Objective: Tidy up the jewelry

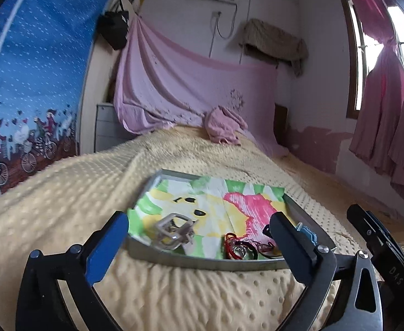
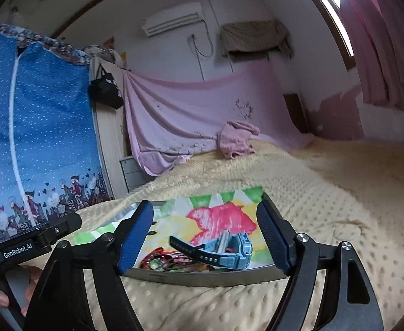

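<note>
Grey metal tray (image 1: 202, 262) on bed's yellow blanket (image 1: 64, 193) holds silver geometric bracelet (image 1: 174, 233), red cord tangle (image 1: 238, 245), light-blue watch (image 2: 229, 251). Left gripper (image 1: 199, 237) and right gripper (image 2: 206, 237) hover at near rim, fingers wide, empty.

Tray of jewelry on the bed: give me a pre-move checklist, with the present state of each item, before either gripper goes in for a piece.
1. Left gripper open and empty: ok.
2. Right gripper open and empty: ok.
3. Metal tray rests on the yellow blanket: ok, though whether that soft surface holds it level: cannot tell.
4. Blue watch lies apart from other pieces: not ok, its strap lies over the red cord tangle.
5. Silver geometric piece stands alone on the colourful paper liner: ok.
6. A holder or box to sort pieces into: cannot tell, none in view.
</note>
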`<state>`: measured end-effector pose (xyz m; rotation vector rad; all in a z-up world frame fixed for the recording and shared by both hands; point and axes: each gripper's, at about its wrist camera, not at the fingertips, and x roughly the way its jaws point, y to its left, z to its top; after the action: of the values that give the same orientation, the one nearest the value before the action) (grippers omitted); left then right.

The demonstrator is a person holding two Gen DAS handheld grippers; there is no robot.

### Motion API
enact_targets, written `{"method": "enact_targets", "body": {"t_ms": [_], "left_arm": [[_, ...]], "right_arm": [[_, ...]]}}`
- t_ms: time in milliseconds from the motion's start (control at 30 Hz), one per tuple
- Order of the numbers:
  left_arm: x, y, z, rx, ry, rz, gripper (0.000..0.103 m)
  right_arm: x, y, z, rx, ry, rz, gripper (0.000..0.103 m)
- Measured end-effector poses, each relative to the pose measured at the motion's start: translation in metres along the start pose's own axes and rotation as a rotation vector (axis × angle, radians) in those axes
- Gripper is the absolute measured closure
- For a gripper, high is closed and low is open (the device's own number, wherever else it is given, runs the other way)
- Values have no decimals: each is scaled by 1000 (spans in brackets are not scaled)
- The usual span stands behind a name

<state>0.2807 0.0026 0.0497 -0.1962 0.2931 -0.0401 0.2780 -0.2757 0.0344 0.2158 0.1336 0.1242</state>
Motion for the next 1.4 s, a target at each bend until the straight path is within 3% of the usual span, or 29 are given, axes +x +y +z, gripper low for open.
{"method": "enact_targets", "body": {"t_ms": [100, 267, 367, 500, 600, 1000, 1400], "left_arm": [[-20, 6, -1, -16, -22, 4, 0], [-53, 11, -1, -23, -49, 8, 0], [-74, 13, -3, -22, -60, 5, 0], [-106, 13, -10, -4, -80, 6, 0], [-125, 13, -14, 8, -88, 3, 0], [-187, 14, -41, 45, -92, 2, 0], [-200, 18, -59, 65, -73, 14, 0]], "right_arm": [[-20, 8, 6, -24, -17, 11, 21], [-58, 20, 11, -63, -32, 28, 18], [-82, 23, 11, -78, -35, 34, 9], [-113, 29, 10, -101, -32, 36, 8], [-136, 30, 10, -110, -27, 32, 2], [-209, 32, 1, -134, -3, 7, 2], [-225, 29, -11, -124, 11, -17, 2]]}}
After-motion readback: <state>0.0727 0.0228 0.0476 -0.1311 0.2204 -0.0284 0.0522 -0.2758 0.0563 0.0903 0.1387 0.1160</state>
